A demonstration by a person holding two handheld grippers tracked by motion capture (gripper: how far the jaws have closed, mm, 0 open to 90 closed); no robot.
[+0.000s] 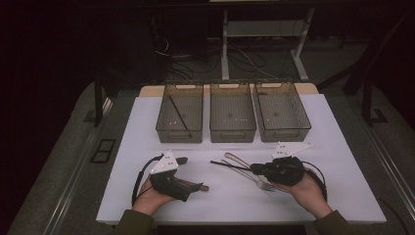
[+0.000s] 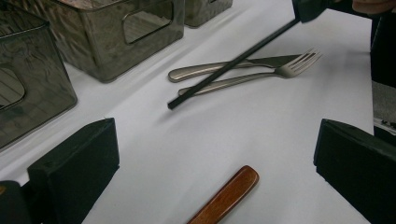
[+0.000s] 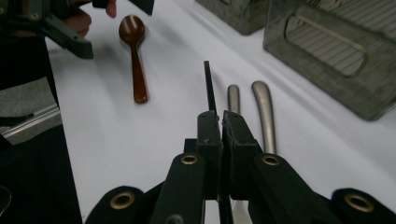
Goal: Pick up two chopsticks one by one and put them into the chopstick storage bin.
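High view overhead, far; tool views low, near; share fork (image 1: 254, 179) (image 2: 261, 74).

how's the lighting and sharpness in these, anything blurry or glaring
High view: dim, the room behind near black, only the white table bright. Left gripper view: sharp fork, soft glints on it. Right gripper view: the near jaws look soft, the wooden spoon slightly blurred.

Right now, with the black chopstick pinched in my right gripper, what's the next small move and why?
Probably lift it and carry it toward the left bin: the right gripper is shut on the black chopstick, whose far end crosses the fork, and a similar black stick already lies in that bin.
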